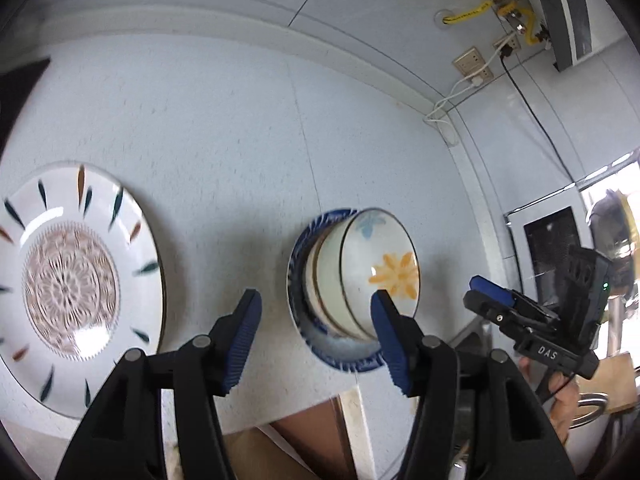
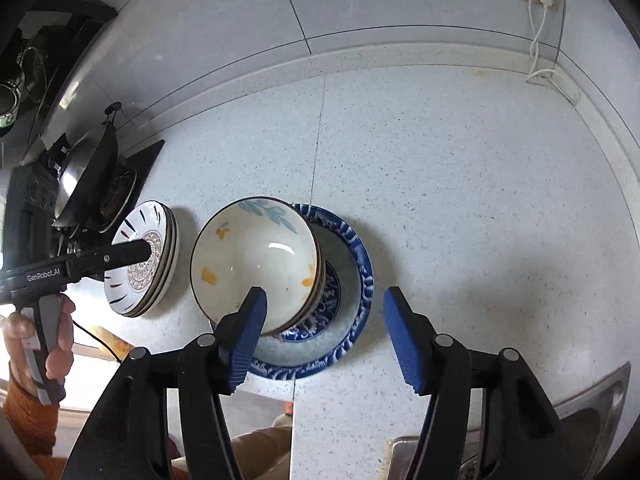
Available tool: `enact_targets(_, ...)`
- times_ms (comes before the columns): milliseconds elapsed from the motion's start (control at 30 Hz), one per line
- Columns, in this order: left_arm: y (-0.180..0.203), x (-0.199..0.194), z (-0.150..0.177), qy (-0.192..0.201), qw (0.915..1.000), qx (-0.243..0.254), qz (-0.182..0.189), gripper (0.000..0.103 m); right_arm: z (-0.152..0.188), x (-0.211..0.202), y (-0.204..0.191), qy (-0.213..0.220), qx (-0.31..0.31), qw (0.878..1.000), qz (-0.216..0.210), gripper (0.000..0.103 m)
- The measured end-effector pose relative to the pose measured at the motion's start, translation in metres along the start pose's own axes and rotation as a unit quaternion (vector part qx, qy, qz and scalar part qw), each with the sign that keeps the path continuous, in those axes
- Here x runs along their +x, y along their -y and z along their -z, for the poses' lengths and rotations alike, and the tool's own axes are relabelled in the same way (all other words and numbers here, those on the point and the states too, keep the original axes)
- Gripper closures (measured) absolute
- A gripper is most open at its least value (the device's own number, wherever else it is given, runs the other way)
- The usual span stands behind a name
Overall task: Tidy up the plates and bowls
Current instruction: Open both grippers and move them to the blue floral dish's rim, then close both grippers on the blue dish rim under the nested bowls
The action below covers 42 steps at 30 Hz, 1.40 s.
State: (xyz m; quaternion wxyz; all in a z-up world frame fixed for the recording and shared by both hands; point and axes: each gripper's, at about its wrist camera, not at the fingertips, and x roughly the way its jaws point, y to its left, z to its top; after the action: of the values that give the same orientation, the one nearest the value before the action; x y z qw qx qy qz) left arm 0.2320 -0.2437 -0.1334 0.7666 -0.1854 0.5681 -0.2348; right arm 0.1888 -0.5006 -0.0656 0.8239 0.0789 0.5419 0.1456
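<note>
Both my tongs hang spread over the speckled pale countertop [image 2: 460,184], pinching nothing.

In my right wrist view, my right gripper [image 2: 324,334] is spread wide low in the frame; its left finger lies over the near rim of the stack of white floral bowls [image 2: 256,260], which sits nested in the blue-patterned shallow dish [image 2: 352,300] at centre, while its right finger is clear of the dish's right edge. At middle left, the stack of white plates with dark leaf strokes and a brown mandala centre [image 2: 140,260] lies just beside the bowls. In my left wrist view, my left gripper [image 1: 316,338] is spread too: the bowls sit behind its right finger and the plates lie at far left, outside its left finger.
</note>
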Motion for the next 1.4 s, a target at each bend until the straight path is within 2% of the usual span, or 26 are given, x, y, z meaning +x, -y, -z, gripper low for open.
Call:
enact_targets(100, -0.014, 0.003, 0.009, -0.015, 0.9993, -0.024, 0.023, 0.046, 0.008, -0.007, 0.006, 0.01, 0.006, 1.0, -0.002, 0.043)
enact_targets(167, -0.02, 0.009, 0.014, -0.018, 0.9987, -0.037, 0.03, 0.028, 0.011, -0.009, 0.008, 0.013, 0.003, 1.0, -0.003, 0.04)
enact_targets(233, -0.024, 0.014, 0.018, -0.02, 0.9982, -0.043, 0.036, 0.024, 0.015, -0.007, 0.012, 0.009, 0.005, 1.0, -0.006, 0.038)
enact_targets(433, -0.031, 0.034, 0.022, -0.032, 0.9972, -0.063, 0.025, 0.024, 0.026, 0.01, 0.02, -0.016, 0.011, 1.0, -0.014, 0.037)
enact_targets(667, -0.043, 0.052, 0.019, -0.028, 0.995, -0.091, 0.029, 0.024, 0.026, 0.027, 0.029, -0.032, 0.025, 0.999, -0.018, 0.037)
enact_targets(833, -0.041, 0.062, 0.014, -0.028, 0.9962, -0.076, 0.031, 0.026, 0.024, 0.036, 0.032, -0.047, 0.023, 0.999, -0.015, 0.037)
enact_targets(933, -0.039, 0.067, 0.01, -0.031, 0.9969, -0.068, 0.025, 0.032, 0.023, 0.043, 0.033, -0.055, 0.023, 0.998, -0.015, 0.039)
enact_targets(1000, -0.039, 0.067, 0.01, -0.031, 0.9966, -0.069, 0.033, 0.032, 0.021, 0.047, 0.035, -0.058, 0.022, 0.998, -0.018, 0.043)
enact_targets(1133, -0.044, 0.06, 0.014, -0.03, 0.9944, -0.082, 0.058, 0.032, 0.019, 0.05, 0.037, -0.056, 0.024, 0.998, -0.025, 0.044)
enact_targets(1333, -0.046, 0.072, 0.015, -0.043, 0.9958, -0.079, 0.019, 0.036, 0.017, 0.057, 0.04, -0.06, 0.021, 0.998, -0.029, 0.044)
enact_targets(1400, -0.048, 0.077, 0.014, -0.046, 0.9952, -0.086, 0.013, 0.038, 0.016, 0.059, 0.041, -0.063, 0.023, 0.997, -0.032, 0.053)
